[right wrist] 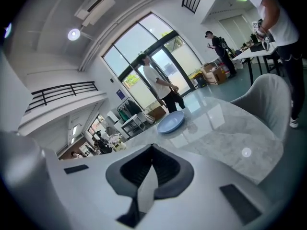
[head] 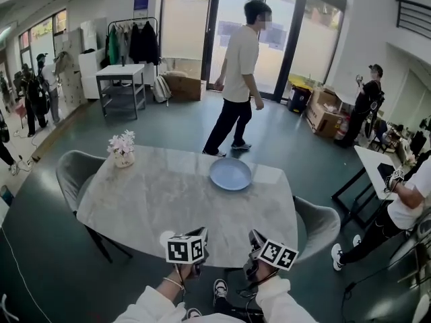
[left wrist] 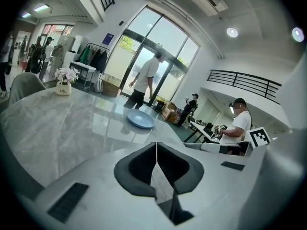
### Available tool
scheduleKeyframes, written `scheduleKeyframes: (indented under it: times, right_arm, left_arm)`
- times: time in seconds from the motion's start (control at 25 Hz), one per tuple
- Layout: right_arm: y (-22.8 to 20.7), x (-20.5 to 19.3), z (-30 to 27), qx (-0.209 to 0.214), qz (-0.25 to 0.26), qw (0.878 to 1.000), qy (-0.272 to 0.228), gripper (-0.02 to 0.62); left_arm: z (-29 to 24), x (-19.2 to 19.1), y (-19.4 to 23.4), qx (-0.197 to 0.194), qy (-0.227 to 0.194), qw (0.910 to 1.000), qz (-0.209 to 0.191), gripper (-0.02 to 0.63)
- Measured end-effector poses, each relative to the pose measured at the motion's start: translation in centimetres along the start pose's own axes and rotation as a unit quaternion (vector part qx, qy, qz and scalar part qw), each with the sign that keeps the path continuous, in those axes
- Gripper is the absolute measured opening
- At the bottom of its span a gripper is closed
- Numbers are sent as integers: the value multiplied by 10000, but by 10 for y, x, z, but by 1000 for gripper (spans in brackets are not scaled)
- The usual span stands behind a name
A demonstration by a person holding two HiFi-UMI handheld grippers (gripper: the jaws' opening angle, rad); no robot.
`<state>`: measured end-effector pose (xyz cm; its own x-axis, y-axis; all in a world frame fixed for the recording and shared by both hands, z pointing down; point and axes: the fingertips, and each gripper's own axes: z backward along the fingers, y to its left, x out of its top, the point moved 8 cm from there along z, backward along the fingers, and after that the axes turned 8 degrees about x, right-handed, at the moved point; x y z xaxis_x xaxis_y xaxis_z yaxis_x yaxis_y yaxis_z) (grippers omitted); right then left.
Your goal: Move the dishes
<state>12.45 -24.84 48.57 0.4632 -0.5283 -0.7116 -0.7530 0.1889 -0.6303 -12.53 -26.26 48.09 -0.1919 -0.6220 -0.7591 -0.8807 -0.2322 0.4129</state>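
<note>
Your left gripper (head: 201,234) and right gripper (head: 254,237) sit side by side at the near edge of the grey marble table (head: 155,200), angled slightly down; both pairs of jaws are pressed together, empty. The round pale-blue plate (head: 230,173) lies near the far edge.

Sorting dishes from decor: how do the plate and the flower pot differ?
The plate is flat, blue and empty; the pot is upright and holds flowers. The plate lies by the table's far edge, the pot at its far left corner. Both rest on it.

Flower pot (head: 123,151) on marble table (head: 161,204), far-left corner; grey chair (head: 70,171) at left; person (head: 239,73) mid-stride beyond.
</note>
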Motion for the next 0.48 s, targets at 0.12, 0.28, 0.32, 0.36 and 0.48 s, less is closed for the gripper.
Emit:
scheduleKeyframes:
  times: [0.12, 0.28, 0.32, 0.36, 0.48]
  right_arm:
    - [1, -9, 13, -64, -39, 10000, -16, 58]
    - [6, -20, 23, -49, -109, 9999, -34, 57]
    - [8, -23, 25, -35, -127, 9999, -19, 58]
    - [11, -25, 26, -25, -139, 9999, -3, 58]
    - [17, -32, 33, -56, -78, 10000, 30, 58]
  left_arm:
    - [10, -9, -4, -2, 43, 10000, -55, 14]
    - [22, -17, -3, -40, 46, 9999, -93, 15]
    - [25, -18, -2, -44, 32, 10000, -83, 15]
    - [28, -18, -1, -50, 17, 10000, -67, 14]
    - [37, -19, 0, -66, -27, 10000, -29, 14]
